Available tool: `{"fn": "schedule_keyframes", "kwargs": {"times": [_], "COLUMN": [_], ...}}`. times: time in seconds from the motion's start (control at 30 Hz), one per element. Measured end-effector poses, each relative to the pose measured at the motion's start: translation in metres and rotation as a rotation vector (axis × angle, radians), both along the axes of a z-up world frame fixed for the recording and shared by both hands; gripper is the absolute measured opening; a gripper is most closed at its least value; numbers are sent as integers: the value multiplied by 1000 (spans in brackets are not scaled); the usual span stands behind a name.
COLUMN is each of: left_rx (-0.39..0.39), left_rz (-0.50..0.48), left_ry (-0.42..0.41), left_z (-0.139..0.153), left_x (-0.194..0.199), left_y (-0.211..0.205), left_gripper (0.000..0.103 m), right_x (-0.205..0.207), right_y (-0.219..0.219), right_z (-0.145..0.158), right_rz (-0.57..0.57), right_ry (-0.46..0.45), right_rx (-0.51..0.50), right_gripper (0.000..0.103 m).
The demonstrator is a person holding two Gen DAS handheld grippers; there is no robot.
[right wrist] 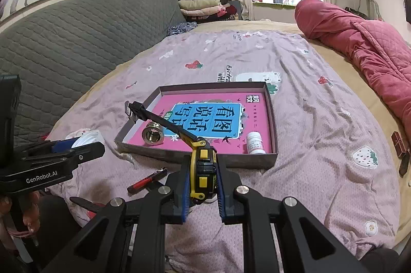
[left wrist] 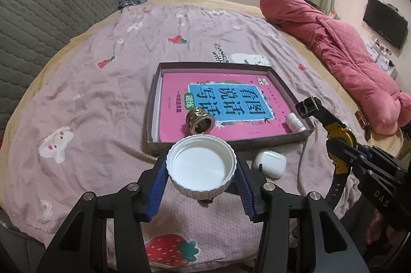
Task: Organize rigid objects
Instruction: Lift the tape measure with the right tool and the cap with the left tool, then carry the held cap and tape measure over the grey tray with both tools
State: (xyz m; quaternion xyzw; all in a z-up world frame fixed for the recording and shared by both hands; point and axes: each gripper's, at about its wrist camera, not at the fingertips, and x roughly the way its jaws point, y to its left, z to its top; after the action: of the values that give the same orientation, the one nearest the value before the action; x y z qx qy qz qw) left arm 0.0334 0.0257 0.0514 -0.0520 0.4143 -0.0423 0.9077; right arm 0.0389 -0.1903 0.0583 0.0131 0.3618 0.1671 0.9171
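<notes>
Now left claw grips white lid — right claw clamps watch

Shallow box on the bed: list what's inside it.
The box holds a pink book, a brass ring fitting lying on the book, and a small white bottle. Anything under the book is hidden.

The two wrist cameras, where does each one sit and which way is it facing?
Left wrist: sits behind the left gripper, facing the shallow grey cardboard tray on the bed; its blue pads clamp a white ribbed plastic lid.
Right wrist: behind the right gripper, same heading, clamping a yellow-and-black watch; fingers show lower left.
Shared: tray, pink book, brass ring.
</notes>
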Motion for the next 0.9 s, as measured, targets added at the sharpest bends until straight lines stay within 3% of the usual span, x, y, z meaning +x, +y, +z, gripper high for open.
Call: {"fn": "schedule_keyframes", "kwargs": {"times": [0.9], "left_rx": [9], "left_rz": [19], "left_ry": [-28], "left_z": [11], "left_x": [18], "left_y": [5], "left_gripper": [52], "right_x": [13], "right_y": [-1], "right_z": [13], "right_rz": [-18], "right_ry": [-35], "right_rx": [23], "right_gripper": [17]}}
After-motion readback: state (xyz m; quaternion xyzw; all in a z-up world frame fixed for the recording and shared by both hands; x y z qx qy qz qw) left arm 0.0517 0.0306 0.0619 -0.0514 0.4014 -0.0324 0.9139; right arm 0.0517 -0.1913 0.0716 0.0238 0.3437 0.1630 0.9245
